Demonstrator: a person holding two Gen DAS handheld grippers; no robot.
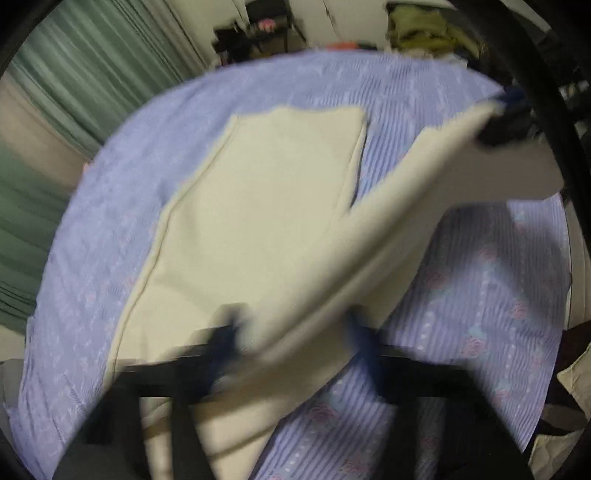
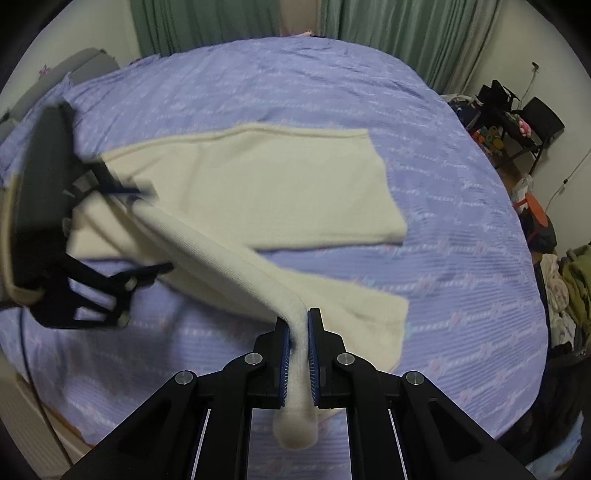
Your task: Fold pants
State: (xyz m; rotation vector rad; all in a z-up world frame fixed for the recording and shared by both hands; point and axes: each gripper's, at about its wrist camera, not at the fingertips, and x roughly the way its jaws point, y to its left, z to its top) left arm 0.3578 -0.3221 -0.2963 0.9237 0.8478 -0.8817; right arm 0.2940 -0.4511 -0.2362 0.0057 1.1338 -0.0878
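Cream pants (image 2: 258,184) lie on the bed, one leg flat on the purple bedspread (image 2: 295,85). The other leg is lifted off the bed and stretched between the two grippers. My right gripper (image 2: 298,325) is shut on the edge of that leg, with cloth hanging down between its pads. My left gripper (image 2: 155,229) holds the leg's other end at the left; its two fingers look spread apart there. In the blurred left wrist view the pants (image 1: 266,206) run over my left gripper (image 1: 295,332), and the right gripper (image 1: 498,122) pinches the far end.
Green curtains (image 2: 388,33) hang behind the bed. A black chair and desk with clutter (image 2: 517,118) stand at the right. Piled clothes (image 2: 569,291) sit by the bed's right edge. A grey headboard (image 2: 85,62) is at the far left.
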